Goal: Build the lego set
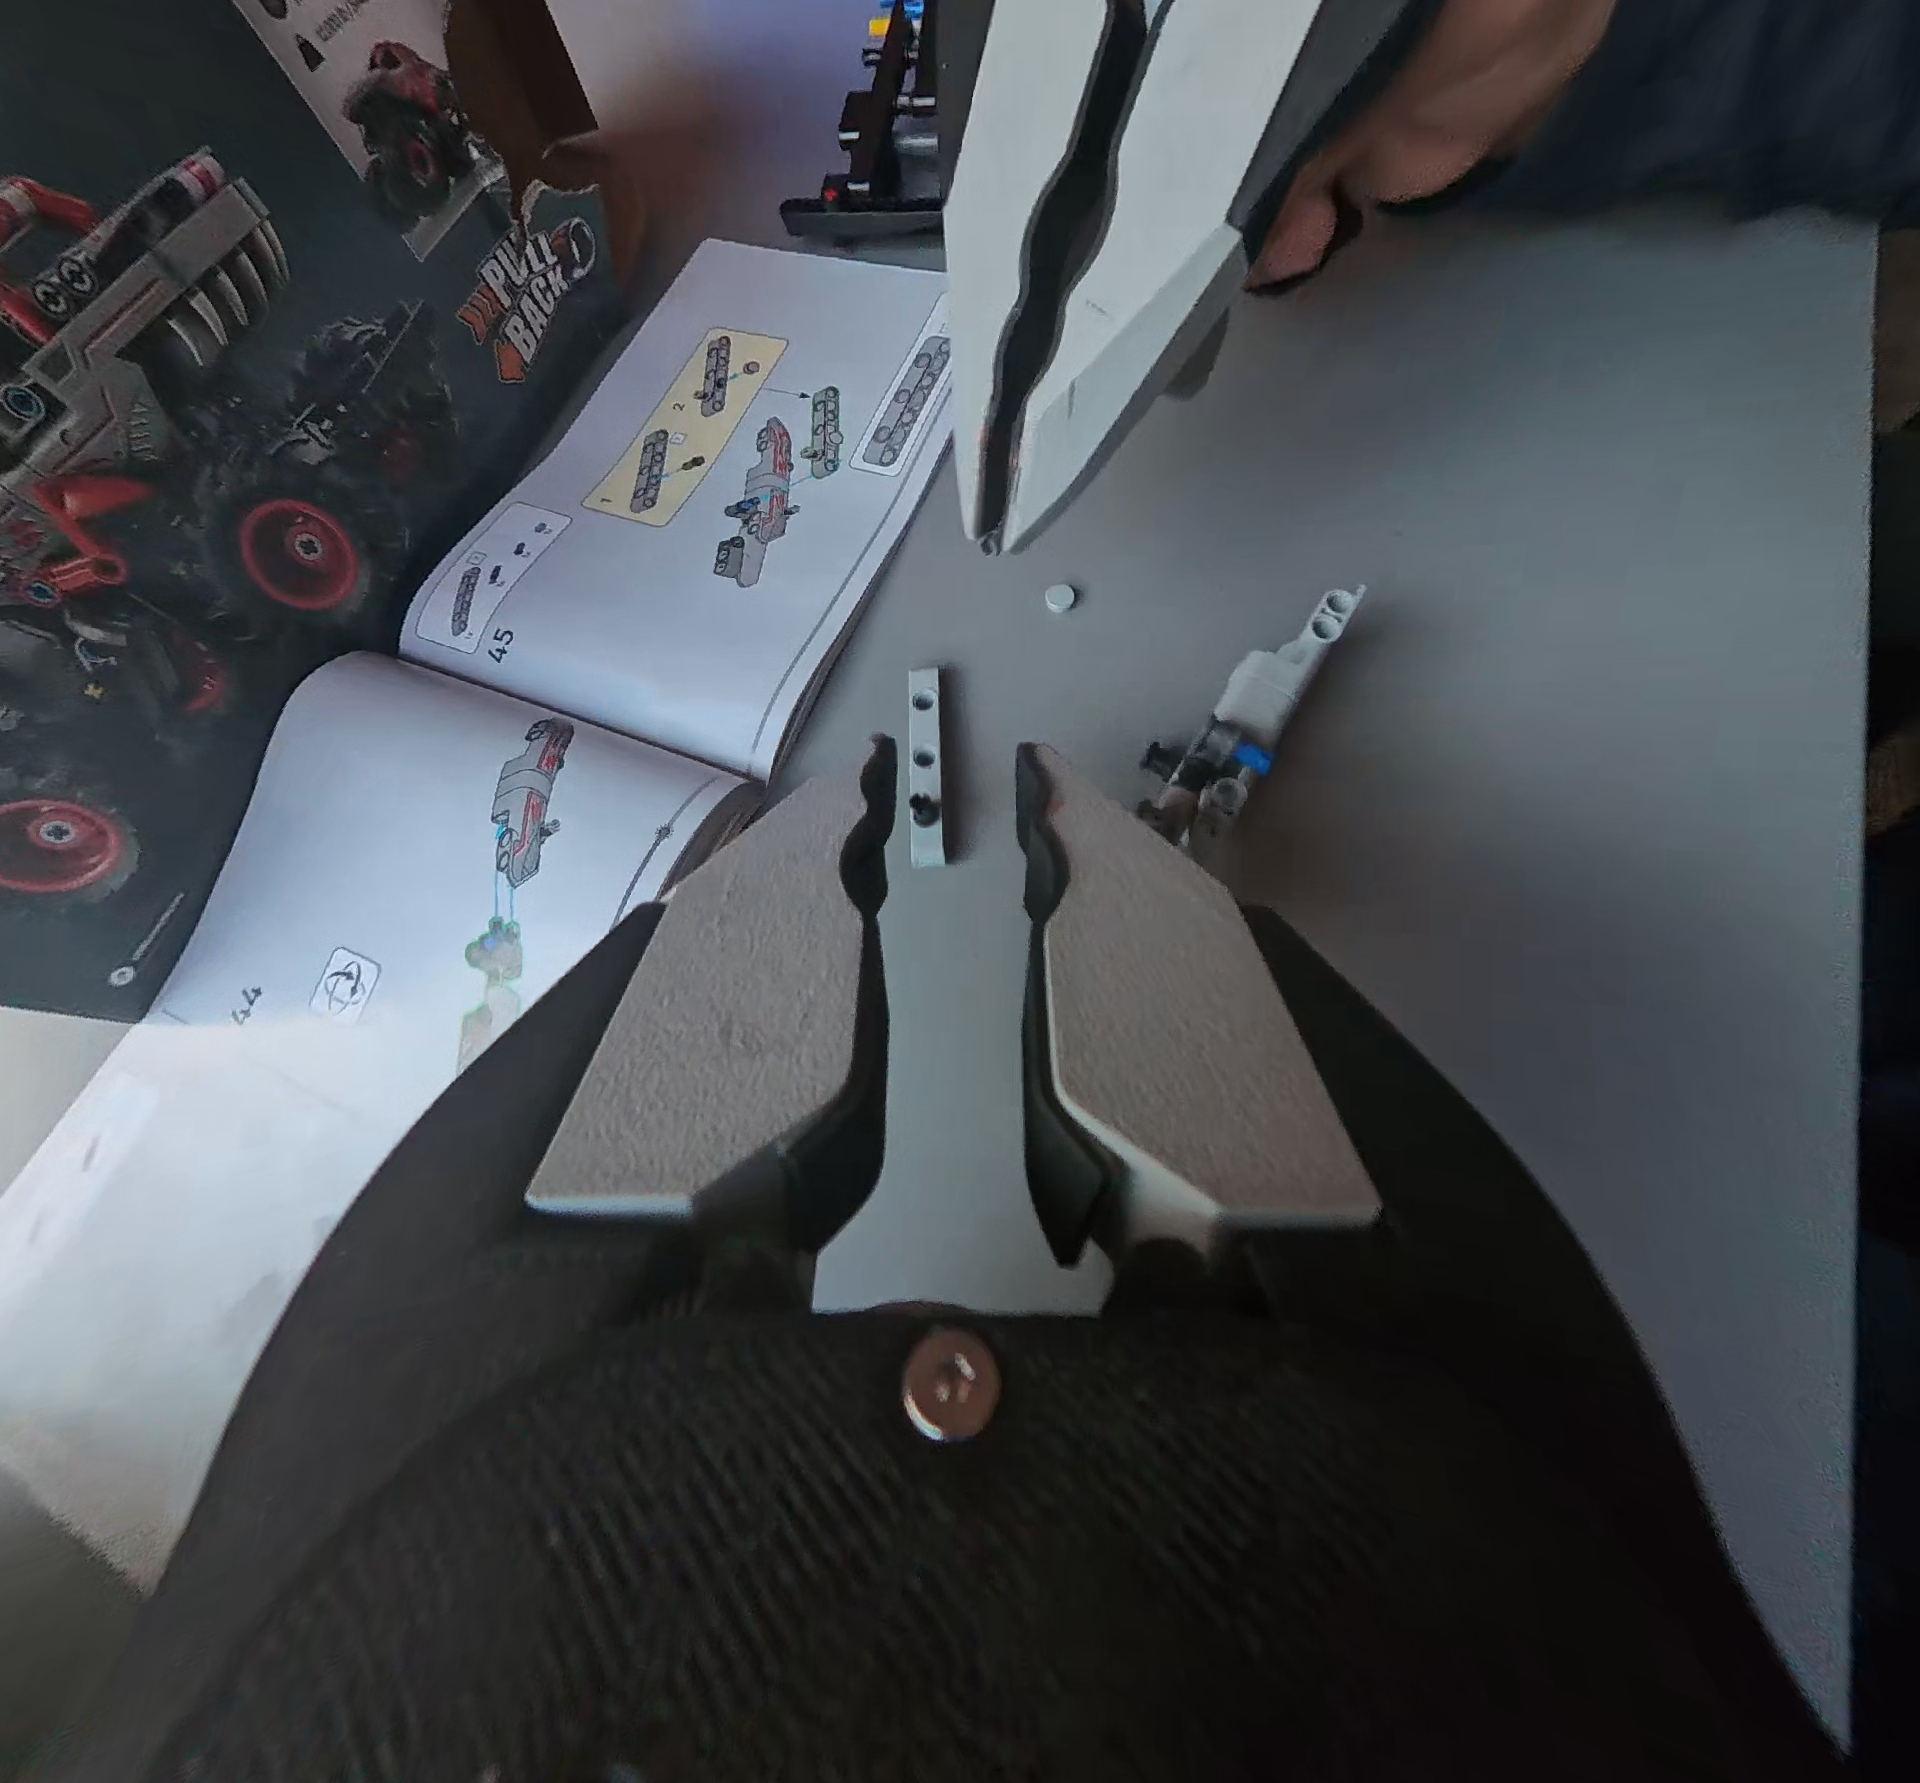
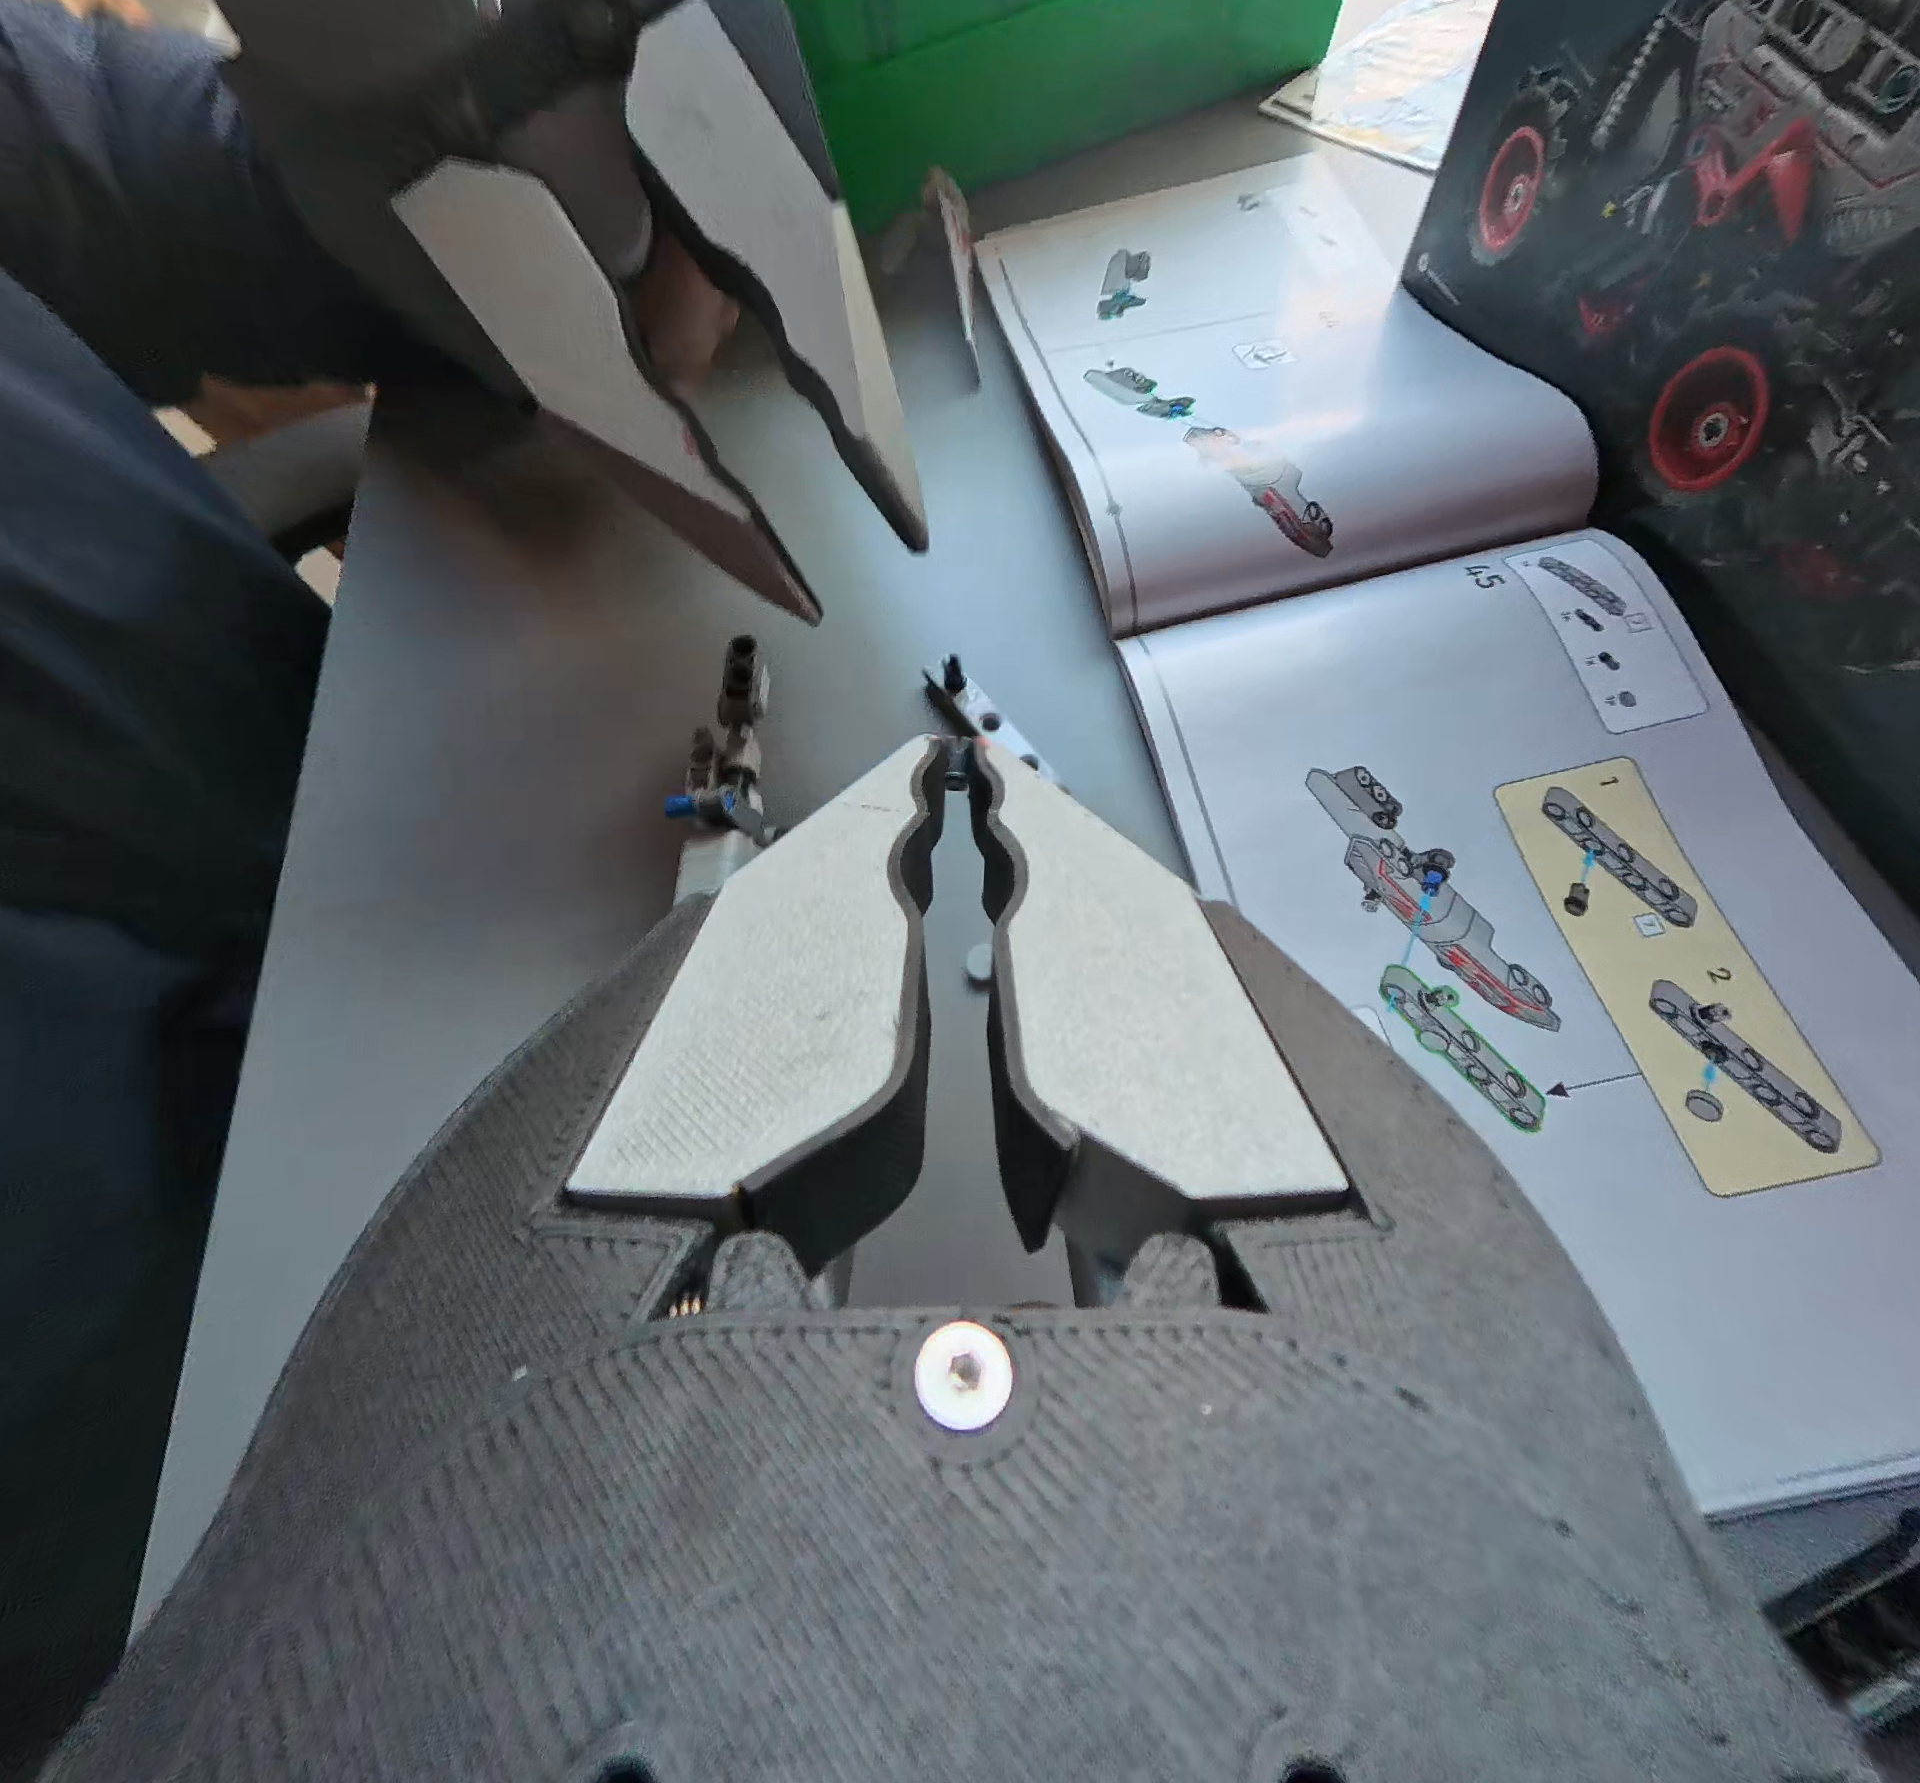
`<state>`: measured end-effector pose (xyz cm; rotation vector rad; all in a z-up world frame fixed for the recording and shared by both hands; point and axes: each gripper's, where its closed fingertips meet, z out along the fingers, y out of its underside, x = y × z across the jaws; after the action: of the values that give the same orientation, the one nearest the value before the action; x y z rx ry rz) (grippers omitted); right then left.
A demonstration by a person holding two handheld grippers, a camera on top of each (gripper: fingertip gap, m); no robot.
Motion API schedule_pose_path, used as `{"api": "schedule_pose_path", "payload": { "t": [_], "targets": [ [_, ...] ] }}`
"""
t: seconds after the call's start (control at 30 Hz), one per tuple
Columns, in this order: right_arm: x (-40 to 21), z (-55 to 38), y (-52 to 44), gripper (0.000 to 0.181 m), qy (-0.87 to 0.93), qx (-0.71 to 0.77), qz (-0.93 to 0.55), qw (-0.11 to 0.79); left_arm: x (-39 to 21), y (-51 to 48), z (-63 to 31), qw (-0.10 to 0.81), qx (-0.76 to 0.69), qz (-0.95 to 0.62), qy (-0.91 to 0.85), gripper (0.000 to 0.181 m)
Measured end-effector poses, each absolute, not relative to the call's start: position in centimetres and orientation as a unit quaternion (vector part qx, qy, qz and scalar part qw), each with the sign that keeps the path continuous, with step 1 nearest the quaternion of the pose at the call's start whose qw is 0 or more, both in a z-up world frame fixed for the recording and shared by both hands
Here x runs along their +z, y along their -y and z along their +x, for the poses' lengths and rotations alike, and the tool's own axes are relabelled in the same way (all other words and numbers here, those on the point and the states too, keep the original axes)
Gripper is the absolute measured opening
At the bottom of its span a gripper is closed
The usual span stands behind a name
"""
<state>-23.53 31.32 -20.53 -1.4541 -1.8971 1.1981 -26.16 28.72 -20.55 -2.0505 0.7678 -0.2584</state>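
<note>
On a grey table (image 1: pixel 1558 590), the left gripper (image 1: pixel 954 759) hovers with fingers apart over a light grey beam (image 1: pixel 925 765). The right gripper (image 2: pixel 953 759) pinches a small black pin (image 2: pixel 954 772) just above it, beside an open instruction booklet (image 1: pixel 665 507).

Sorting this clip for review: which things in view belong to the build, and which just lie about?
In the job: grey beam; black pin in the right tongs; left tongs; round grey piece; small sub-assembly; open manual.

Lying about: set box; green bin.
</note>
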Motion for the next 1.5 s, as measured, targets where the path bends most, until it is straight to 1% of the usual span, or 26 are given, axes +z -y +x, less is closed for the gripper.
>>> {"api": "schedule_pose_path", "payload": {
  "t": [0.07,0.17,0.23,0.37,0.5,0.6,0.73,0.9,1.03,1.23,1.3,1.5],
  "targets": [
    [-20.5,-24.1,-31.4,0.001,0.674,0.447,-0.538,0.237,-21.1,-28.9,-25.9,0.450,-0.114,-0.832,-0.304,0.021],
    [-20.6,-24.6,-30.5,0.001,0.681,0.456,-0.524,0.231,-21.3,-29.2,-26.2,0.468,-0.088,-0.820,-0.318,0.018],
    [-21.3,-24.5,-29.3,0.001,0.691,0.460,-0.521,0.198,-21.2,-29.2,-26.0,0.480,-0.070,-0.807,-0.337,0.018],
    [-21.7,-24.6,-28.5,0.001,0.687,0.469,-0.529,0.169,-21.5,-28.5,-24.9,0.485,-0.033,-0.780,-0.394,0.018],
    [-21.0,-24.6,-27.7,0.001,0.661,0.513,-0.534,0.123,-21.2,-28.2,-24.4,0.505,0.005,-0.750,-0.427,0.018],
    [-20.1,-24.6,-27.5,0.001,0.632,0.551,-0.537,0.092,-20.3,-27.8,-23.7,0.525,0.004,-0.731,-0.436,0.011],
    [-18.6,-23.9,-26.2,0.001,0.590,0.618,-0.520,0.000,-19.5,-27.6,-23.7,0.544,0.016,-0.718,-0.434,0.009],
    [-17.9,-23.7,-25.8,0.000,0.549,0.657,-0.513,-0.060,-18.5,-26.7,-22.8,0.565,-0.007,-0.696,-0.444,0.009],
    [-17.7,-23.7,-25.4,0.000,0.536,0.670,-0.506,-0.087,-18.4,-26.5,-22.8,0.560,-0.023,-0.703,-0.437,0.008],
    [-17.9,-23.9,-25.3,0.000,0.523,0.674,-0.511,-0.106,-17.6,-26.3,-22.6,0.569,-0.077,-0.708,-0.410,0.007],
    [-17.7,-23.9,-25.3,0.000,0.517,0.679,-0.510,-0.110,-17.6,-26.2,-22.6,0.570,-0.073,-0.706,-0.414,0.004],
    [-17.2,-23.7,-25.2,0.001,0.501,0.693,-0.501,-0.132,-17.3,-26.0,-22.4,0.578,-0.079,-0.697,-0.417,0.005]
  ]
}}
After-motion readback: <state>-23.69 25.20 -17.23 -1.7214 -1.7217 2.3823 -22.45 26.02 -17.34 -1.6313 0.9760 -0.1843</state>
